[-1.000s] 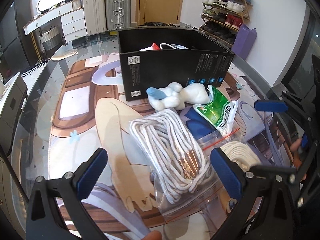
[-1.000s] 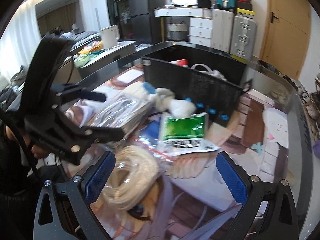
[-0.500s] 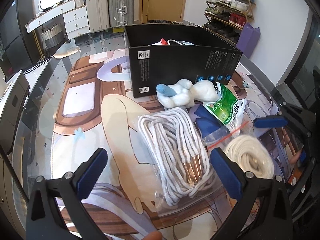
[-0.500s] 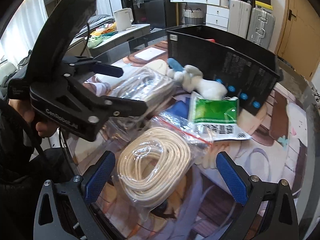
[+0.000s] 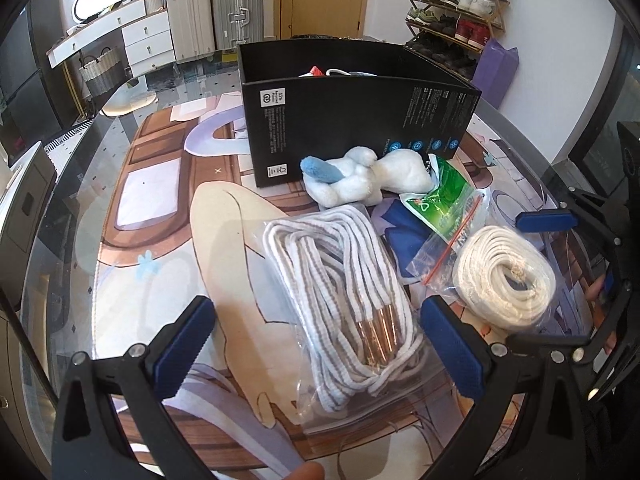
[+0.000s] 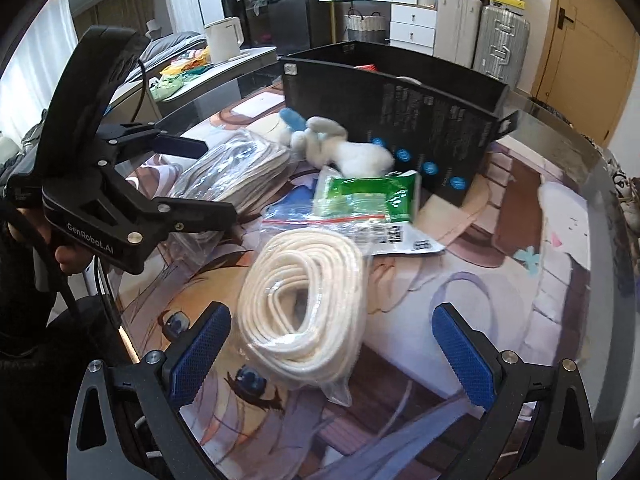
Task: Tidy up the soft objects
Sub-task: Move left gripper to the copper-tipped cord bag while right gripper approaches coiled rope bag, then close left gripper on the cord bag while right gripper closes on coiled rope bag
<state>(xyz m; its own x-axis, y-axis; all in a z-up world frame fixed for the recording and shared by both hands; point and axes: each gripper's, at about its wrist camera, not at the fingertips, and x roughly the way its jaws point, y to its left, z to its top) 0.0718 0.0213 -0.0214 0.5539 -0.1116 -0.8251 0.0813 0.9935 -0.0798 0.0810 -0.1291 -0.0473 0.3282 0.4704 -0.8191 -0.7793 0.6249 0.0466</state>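
Note:
A clear bag of white-and-grey striped cord (image 5: pixel 340 292) lies on the printed table mat, between the fingers of my open left gripper (image 5: pixel 318 344), which touches nothing. To its right is a bagged coil of cream rope (image 6: pixel 308 300), framed by my open right gripper (image 6: pixel 332 352) just above it. Behind them lie a white plush toy with a blue part (image 5: pixel 360 180), a green packet (image 5: pixel 448 200) and a dark blue cloth (image 5: pixel 400 232). An open black box (image 5: pixel 352 120) stands at the back with some items inside. The left gripper (image 6: pixel 218 178) also shows in the right wrist view.
The round glass table (image 5: pixel 60 240) carries a cartoon-printed mat (image 5: pixel 160 200). A person's hand (image 6: pixel 68 256) holds the left gripper's handle. Suitcases, white drawers and a shoe rack stand far behind the table. A side counter with a kettle (image 6: pixel 224 42) is on the left.
The right gripper has swung over the cream rope coil, which now sits between its fingers. The left gripper has shifted slightly, and the striped cord bag stays between its open fingers.

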